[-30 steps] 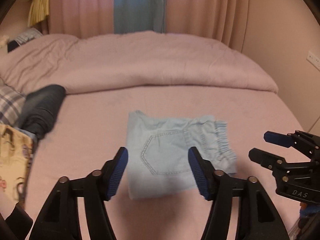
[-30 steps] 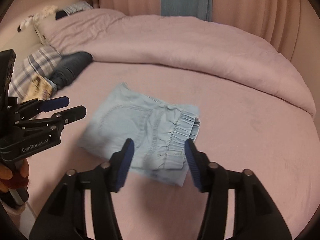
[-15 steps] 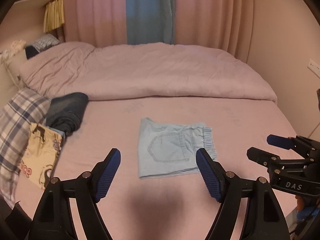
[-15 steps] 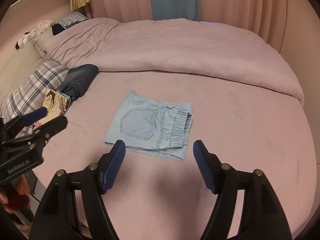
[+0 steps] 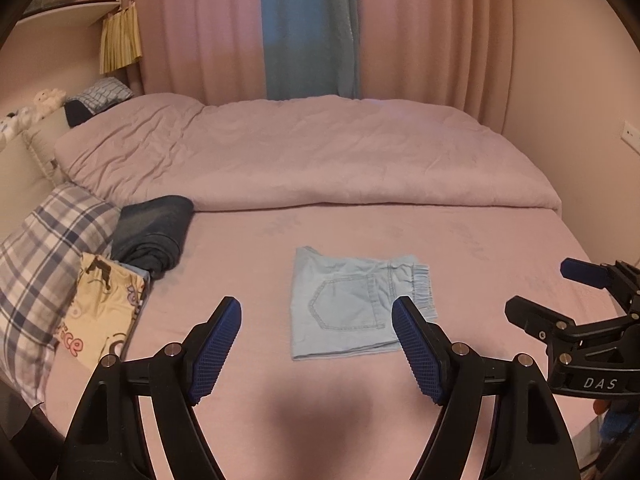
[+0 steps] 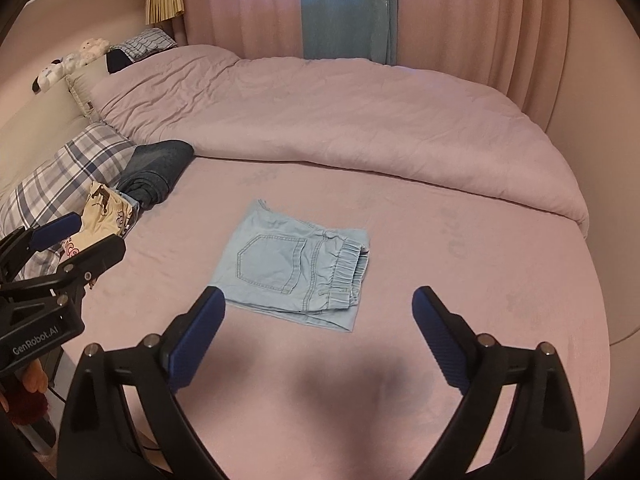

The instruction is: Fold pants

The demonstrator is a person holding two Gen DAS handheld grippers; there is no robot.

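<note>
The light blue denim pants (image 5: 352, 304) lie folded into a compact rectangle on the pink bed sheet (image 5: 500, 240), roughly mid-mattress, back pocket facing up and the gathered elastic waistband along the right edge. In the right wrist view the same pants (image 6: 296, 268) show stacked layers at their near edge.

The left gripper (image 5: 316, 344), black with blue ribbed pads, hangs above the sheet with its jaws spread apart and nothing between them; the pants lie on the sheet below and beyond the tips, untouched. The right gripper (image 6: 318, 332) of the same make is widening its jaws at this moment, also empty, clear of the fabric. Each tool shows at the edge of the other's view.

A rumpled pink duvet (image 5: 304, 160) covers the far half of the bed. At the left side sit a plaid blue-and-white pillow (image 5: 44, 248), a rolled dark denim garment (image 5: 154, 236) and a cream printed cloth (image 5: 100, 312), all well apart from the pants. Pink curtains with a blue panel (image 5: 308, 28) hang behind the bed.
</note>
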